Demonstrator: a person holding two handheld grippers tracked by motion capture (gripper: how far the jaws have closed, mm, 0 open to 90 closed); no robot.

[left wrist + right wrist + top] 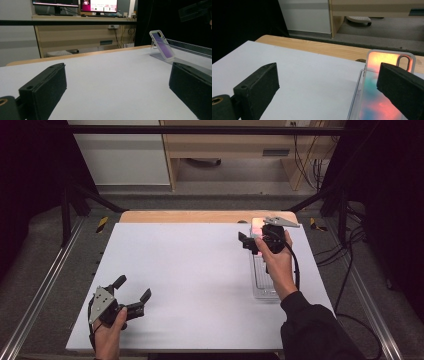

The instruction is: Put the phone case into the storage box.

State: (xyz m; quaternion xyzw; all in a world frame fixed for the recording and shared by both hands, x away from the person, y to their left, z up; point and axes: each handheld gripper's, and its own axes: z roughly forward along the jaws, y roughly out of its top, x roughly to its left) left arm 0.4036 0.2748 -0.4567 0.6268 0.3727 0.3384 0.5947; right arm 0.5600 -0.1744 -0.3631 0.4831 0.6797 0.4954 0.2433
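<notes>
A clear phone case (257,224) with a pink and teal sheen leans on a clear acrylic stand (264,282) at the table's right side. My right gripper (250,241) is held just above it and is open. In the right gripper view the case (372,95) lies partly behind the right jaw, and the right gripper (329,92) has nothing between its jaws. My left gripper (134,287) rests near the front left of the white board and is also open. In the left gripper view the case (162,45) stands far off to the right of the left gripper (117,92).
The white board (190,270) lies on a wooden table top (200,216). Metal frame rails (40,290) run along both sides, and a bar (200,129) crosses overhead. A wooden desk (235,150) and cables (310,160) stand behind. Monitors (98,5) sit on the desk.
</notes>
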